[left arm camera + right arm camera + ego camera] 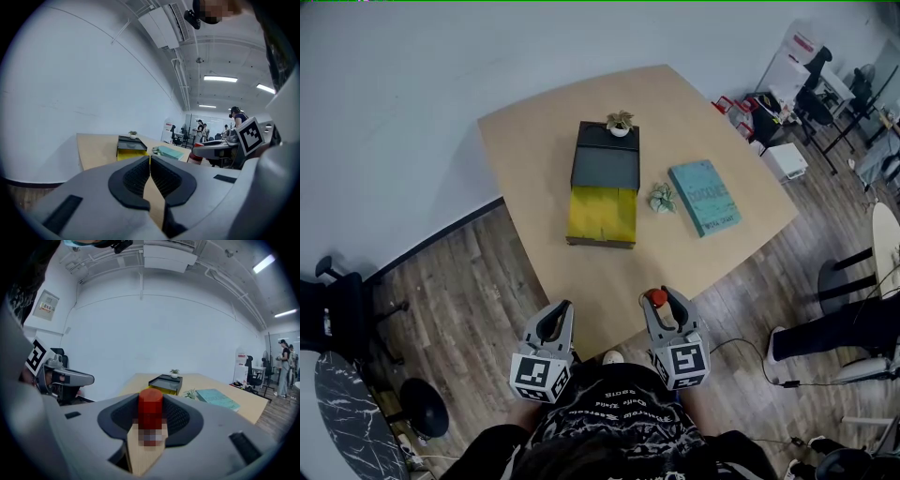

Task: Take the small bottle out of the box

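- The left tongs [150,165] are pressed together, pad against pad, with nothing between them.
- The right tongs [151,417] are clamped on the small bottle [150,409]. The bottle stands upright between the pads, red cap uppermost.
- The small bottle is outside the box [604,184], well apart from it. In the head view it is over the near edge of the bench [530,141], at 6 o'clock from the box.
- In the head view the two tongs sit side by side at the near edge of the bench. Both point toward 12 o'clock.
- The box lies near the middle of the bench. Its 12 o'clock half is dark grey and its 6 o'clock half is yellow.
- A small potted plant [620,123] stands on the 12 o'clock end of the box.
- A teal book [704,196] lies flat at 3 o'clock from the box.
- A small green plant [662,198] sits between the box and the book, just beside the book.
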